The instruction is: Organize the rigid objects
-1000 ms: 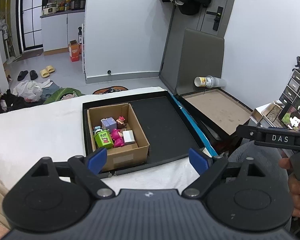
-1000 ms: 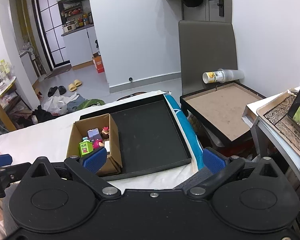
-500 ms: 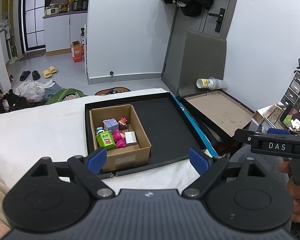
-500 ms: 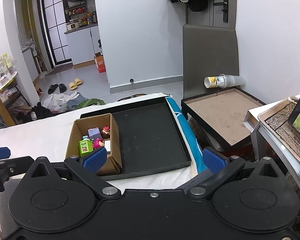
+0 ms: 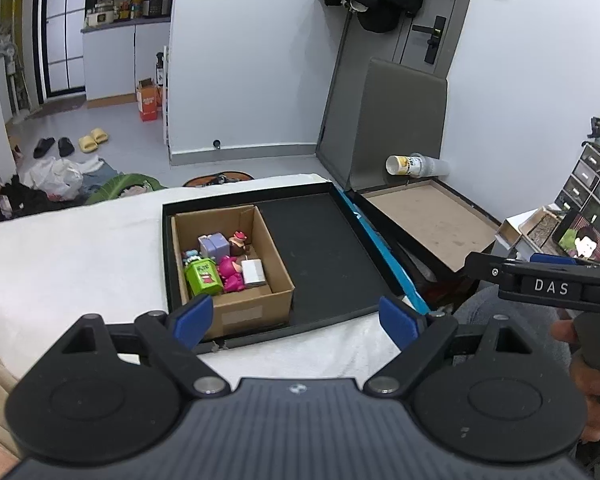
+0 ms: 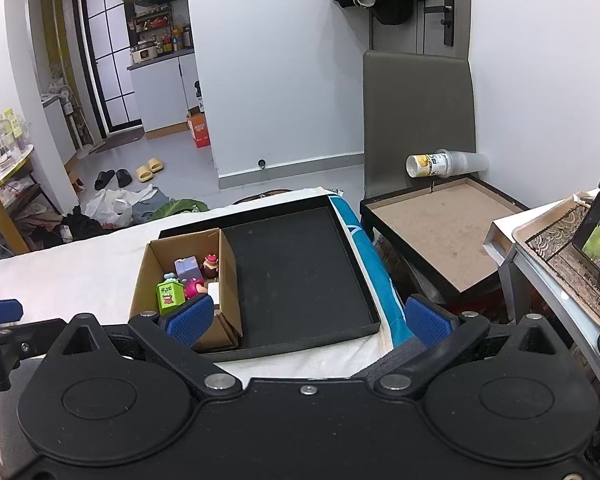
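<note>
Trouble, as I judge it, lies in how tightly the small rigid toys are packed. My left gripper [image 5: 295, 316] hangs wide open and empty, and so does my right gripper [image 6: 308, 316]; both are drawn back at the near edge of the white-covered bed [image 5: 60, 256], neither touching anything.

Ahead of the left gripper, slightly to its left, the open brown cardboard box [image 5: 278, 256] sits in the left half of the shallow black tray [image 5: 332, 240]. Inside it the green carton-shaped toy [image 5: 202, 278], the pink figure [image 5: 230, 272], the small white block [image 5: 253, 273], the lilac cube [image 5: 214, 243] and the little brown figure with a red hat [image 5: 240, 239] press against one another. From the right gripper the box lies ahead and to the left, its near corner hidden behind the left finger.

- Reaching in with the jaws this wide, I could catch two toys at once or nudge a neighbour over.
- A finger could strike the cardboard wall and drag the light box across the tray.
- The tray rests on soft bedding, so pressing down may tip it.
- With both grippers heading for one small box, they may collide.
</note>
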### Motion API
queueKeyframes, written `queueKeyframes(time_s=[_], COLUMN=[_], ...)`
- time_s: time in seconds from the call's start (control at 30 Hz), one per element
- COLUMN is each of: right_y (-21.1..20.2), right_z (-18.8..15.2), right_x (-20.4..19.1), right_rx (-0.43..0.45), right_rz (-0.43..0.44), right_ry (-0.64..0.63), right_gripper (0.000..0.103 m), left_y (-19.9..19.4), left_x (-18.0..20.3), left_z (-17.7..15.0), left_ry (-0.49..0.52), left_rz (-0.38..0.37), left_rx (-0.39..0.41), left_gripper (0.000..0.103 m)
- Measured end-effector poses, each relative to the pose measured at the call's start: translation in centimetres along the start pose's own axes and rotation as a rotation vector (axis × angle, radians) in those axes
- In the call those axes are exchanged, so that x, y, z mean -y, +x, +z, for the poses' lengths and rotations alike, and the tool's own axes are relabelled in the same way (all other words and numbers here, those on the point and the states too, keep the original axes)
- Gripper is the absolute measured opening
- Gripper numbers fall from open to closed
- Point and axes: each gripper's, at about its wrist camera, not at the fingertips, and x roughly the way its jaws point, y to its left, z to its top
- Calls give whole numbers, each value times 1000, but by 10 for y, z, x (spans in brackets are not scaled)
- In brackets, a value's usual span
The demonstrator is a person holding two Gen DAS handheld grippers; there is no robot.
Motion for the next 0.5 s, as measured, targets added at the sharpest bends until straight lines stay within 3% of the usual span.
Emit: queueKeyframes(time_s=[0.5], right_y=[-3], right_z=[-1], right_x=[-3], right_rx=[7], right_rz=[-8], right_ry=[-7], right_gripper=[103], left_y=[-2], left_x=[1], left_z=[-2], left_ry=[7], left_rz=[16], left_rx=[-3], left_gripper=[89])
